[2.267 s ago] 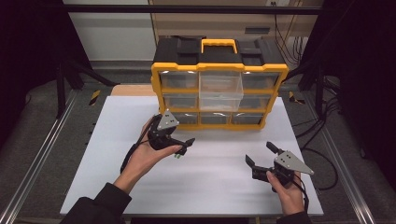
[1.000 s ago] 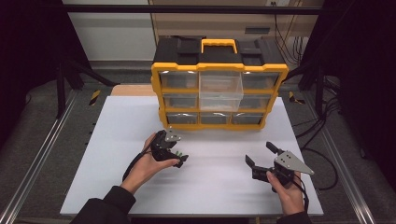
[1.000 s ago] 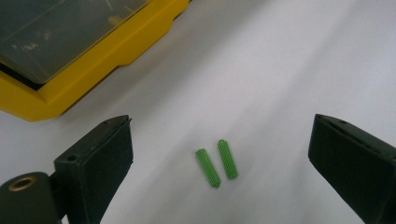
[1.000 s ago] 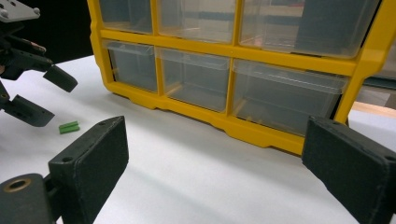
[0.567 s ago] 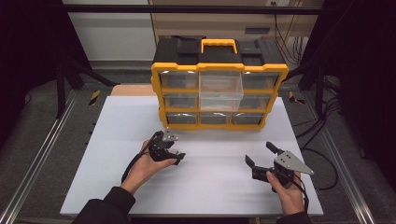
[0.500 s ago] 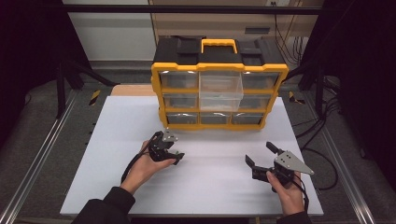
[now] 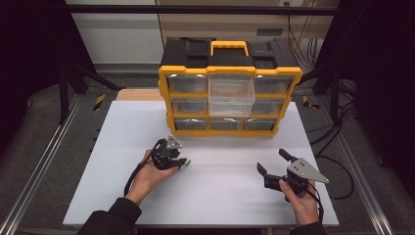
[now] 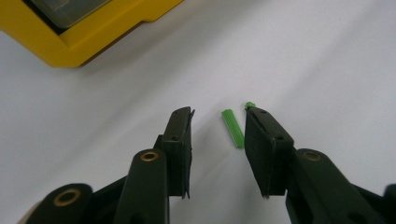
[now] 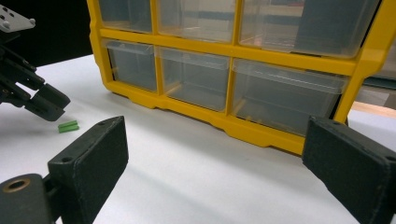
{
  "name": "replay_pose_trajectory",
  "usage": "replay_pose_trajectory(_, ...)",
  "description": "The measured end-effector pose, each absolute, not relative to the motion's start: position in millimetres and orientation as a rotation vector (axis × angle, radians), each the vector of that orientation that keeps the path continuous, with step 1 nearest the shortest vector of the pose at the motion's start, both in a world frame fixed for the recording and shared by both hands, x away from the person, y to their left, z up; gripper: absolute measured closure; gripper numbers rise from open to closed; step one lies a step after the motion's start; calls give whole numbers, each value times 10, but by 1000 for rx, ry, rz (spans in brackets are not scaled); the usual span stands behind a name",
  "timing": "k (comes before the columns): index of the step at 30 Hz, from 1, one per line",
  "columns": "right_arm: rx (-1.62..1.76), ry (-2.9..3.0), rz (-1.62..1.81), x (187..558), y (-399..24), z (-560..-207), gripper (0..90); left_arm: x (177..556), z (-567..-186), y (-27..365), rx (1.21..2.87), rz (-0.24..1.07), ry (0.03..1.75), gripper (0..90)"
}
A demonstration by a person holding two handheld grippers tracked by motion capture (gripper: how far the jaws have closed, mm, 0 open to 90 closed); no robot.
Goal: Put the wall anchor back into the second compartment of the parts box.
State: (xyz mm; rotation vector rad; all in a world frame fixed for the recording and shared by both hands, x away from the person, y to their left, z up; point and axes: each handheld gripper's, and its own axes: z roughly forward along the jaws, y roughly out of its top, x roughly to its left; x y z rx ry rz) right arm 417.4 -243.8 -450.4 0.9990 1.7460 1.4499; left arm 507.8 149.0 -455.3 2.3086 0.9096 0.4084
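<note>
A small green peg [image 8: 232, 128] lies on the white table [image 7: 220, 196] in front of the yellow drawer cabinet [image 7: 230, 105]. My left gripper [image 8: 218, 114] points down at it, one jaw on either side. The peg lies close to the right-hand jaw, with a gap to the other. The jaws have just been closing, and the pads do not press on the peg. In the high view the left gripper [image 7: 183, 164] is left of centre, the peg [image 7: 187, 162] at its tips. My right gripper [image 7: 272, 161] rests open and empty at the near right.
The cabinet [image 9: 224, 116] has a black top, a yellow handle and clear drawers; its upper middle drawer [image 7: 231, 93] stands pulled out. In the right gripper view, the left gripper [image 9: 44, 105] and the peg [image 9: 68, 126] show at far left. Metal rails flank the table.
The left hand came down from near the cabinet to the table surface and its jaws narrowed around the green peg. The right hand has not moved.
</note>
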Motion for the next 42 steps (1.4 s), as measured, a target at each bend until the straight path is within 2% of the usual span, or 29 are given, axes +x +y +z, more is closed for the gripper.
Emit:
replay_pose_trajectory(27, 998, 1750, 1445, 4174, -2440, -4503, 73, 5121, -4615, 1485, 2277, 357, 988, 738)
replay_pose_trajectory(42, 996, 1749, 1448, 4177, -2440, -4503, 73, 5148, -4586, 1398, 2264, 343, 1013, 741)
